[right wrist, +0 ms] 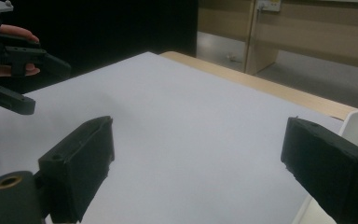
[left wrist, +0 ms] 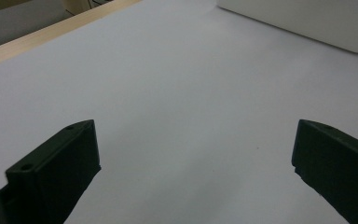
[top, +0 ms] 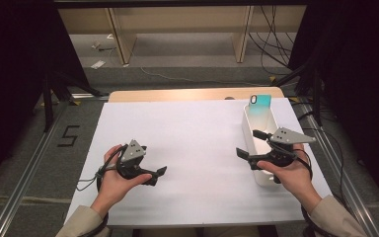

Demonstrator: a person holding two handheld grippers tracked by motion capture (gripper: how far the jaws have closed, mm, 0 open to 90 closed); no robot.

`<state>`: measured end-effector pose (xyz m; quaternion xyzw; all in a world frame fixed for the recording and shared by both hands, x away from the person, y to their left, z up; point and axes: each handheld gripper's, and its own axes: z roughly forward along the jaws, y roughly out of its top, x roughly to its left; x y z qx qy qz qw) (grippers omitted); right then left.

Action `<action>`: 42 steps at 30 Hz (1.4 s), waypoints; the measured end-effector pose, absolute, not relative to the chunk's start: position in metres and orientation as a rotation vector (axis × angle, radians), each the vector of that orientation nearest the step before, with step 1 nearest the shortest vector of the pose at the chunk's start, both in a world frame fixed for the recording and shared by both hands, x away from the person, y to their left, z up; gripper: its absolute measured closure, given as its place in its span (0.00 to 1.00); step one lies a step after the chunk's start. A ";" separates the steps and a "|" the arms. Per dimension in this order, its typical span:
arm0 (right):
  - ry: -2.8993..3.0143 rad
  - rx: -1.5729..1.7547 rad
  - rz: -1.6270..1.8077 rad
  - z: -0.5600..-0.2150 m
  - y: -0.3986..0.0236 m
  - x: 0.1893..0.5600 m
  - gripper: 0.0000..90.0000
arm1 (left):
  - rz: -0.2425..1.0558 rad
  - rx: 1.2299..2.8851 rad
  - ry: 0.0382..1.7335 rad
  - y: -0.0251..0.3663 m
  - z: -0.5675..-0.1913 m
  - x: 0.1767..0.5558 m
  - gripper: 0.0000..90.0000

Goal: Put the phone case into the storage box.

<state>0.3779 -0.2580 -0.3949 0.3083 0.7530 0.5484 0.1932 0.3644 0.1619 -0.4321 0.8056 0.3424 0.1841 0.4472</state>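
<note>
My left gripper [top: 159, 174] is held low over the left part of the white table sheet [top: 187, 143]; its jaws stand wide apart with nothing between them [left wrist: 196, 140]. My right gripper [top: 249, 143] hovers at the near end of a long white bin [top: 250, 122] on the right, pointing left across the table. It is open and empty [right wrist: 198, 140]. A teal flat card-like object [top: 260, 102] stands upright at the bin's far end. The right gripper view also catches the left gripper [right wrist: 14, 60] far off at upper left.
The bin's rounded side [left wrist: 307, 18] lies beyond the left jaws, and its rim [right wrist: 356, 123] sits beside the right jaw. A wooden table edge [top: 177, 94] borders the sheet at the back. Shelving legs and cables stand on the floor behind.
</note>
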 end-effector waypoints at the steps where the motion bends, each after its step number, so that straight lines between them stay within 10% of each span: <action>1: 2.110 0.865 1.539 -0.395 -0.258 0.377 0.12 | 0.456 1.995 0.848 0.162 -0.432 0.365 0.00; 42: 2.130 0.857 1.567 -0.402 -0.269 0.360 0.13 | 0.457 1.987 0.849 0.163 -0.431 0.366 0.00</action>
